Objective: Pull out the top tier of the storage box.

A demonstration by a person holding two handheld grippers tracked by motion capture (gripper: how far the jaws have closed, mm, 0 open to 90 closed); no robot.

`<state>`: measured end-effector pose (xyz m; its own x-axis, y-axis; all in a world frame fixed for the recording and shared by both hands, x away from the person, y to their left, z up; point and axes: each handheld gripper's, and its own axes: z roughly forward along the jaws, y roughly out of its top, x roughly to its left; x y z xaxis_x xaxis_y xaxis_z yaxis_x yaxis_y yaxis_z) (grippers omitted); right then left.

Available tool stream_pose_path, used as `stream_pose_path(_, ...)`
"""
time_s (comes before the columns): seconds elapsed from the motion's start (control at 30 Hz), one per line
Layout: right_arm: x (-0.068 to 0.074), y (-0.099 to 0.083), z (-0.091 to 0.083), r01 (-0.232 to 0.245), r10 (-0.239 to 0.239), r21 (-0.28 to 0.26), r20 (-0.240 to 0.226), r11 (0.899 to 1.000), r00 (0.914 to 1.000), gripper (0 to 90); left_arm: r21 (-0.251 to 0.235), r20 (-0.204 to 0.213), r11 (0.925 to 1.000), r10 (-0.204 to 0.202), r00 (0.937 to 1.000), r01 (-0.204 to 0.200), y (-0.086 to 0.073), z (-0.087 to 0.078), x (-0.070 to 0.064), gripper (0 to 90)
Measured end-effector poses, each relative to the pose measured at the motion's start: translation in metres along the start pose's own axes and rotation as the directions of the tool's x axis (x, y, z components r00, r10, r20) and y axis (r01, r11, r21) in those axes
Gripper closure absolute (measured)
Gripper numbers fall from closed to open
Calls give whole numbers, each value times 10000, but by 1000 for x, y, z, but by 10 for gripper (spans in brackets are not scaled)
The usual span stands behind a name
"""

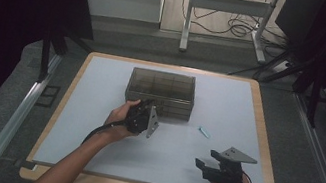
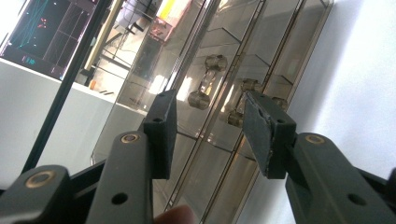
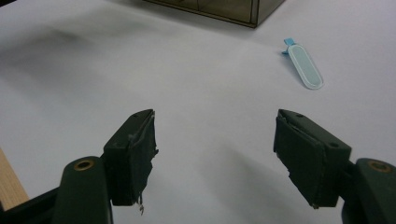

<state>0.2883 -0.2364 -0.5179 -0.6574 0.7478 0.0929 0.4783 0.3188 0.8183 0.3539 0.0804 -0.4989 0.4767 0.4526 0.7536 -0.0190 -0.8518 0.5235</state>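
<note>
The drawer box point(image 1: 160, 92) is smoky brown and see-through, its handles point(image 2: 206, 81) the same tint. The table point(image 1: 94, 125) is pale grey-white, edged in light wood. A small tag point(image 3: 304, 65) looks pale blue. Both grippers point(image 1: 145, 115) point(image 1: 203, 165) are black.

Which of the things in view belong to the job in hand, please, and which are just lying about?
In the job:
- smoked clear drawer box
- its drawer knobs
- left claw, open at the drawers

Lying about:
- small pale blue tag
- right claw, open, idle

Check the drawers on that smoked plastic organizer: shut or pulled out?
Shut. In the left gripper view the drawer fronts sit flush in the organizer, with the open left tool short of their knobs.
</note>
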Motion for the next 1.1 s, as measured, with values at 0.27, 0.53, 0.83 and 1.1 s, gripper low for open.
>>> stream_pose_path(0.27, 0, 0, -1, -8, 8, 5, -26, 10000, 10000, 289, 75, -49, 10000, 17, 10000, -16, 1, 3, 0, 558)
stream_pose_path(0.53, 0, -1, 0, -18, 18, 28, 1, 10000, 10000, 289, 139, -170, 9998, 146, 9997, -143, 0, 6, -3, 556)
stream_pose_path(0.83, 1, -1, 2, 9, -9, 81, -43, 10000, 10000, 289, 244, -412, 9981, 567, 9975, -557, 1, 9, -9, 559)
stream_pose_path(1.1, 2, -1, 4, 3, -2, 163, -61, 9999, 10000, 289, 265, -411, 9984, 516, 9978, -506, 1, 11, -8, 566)
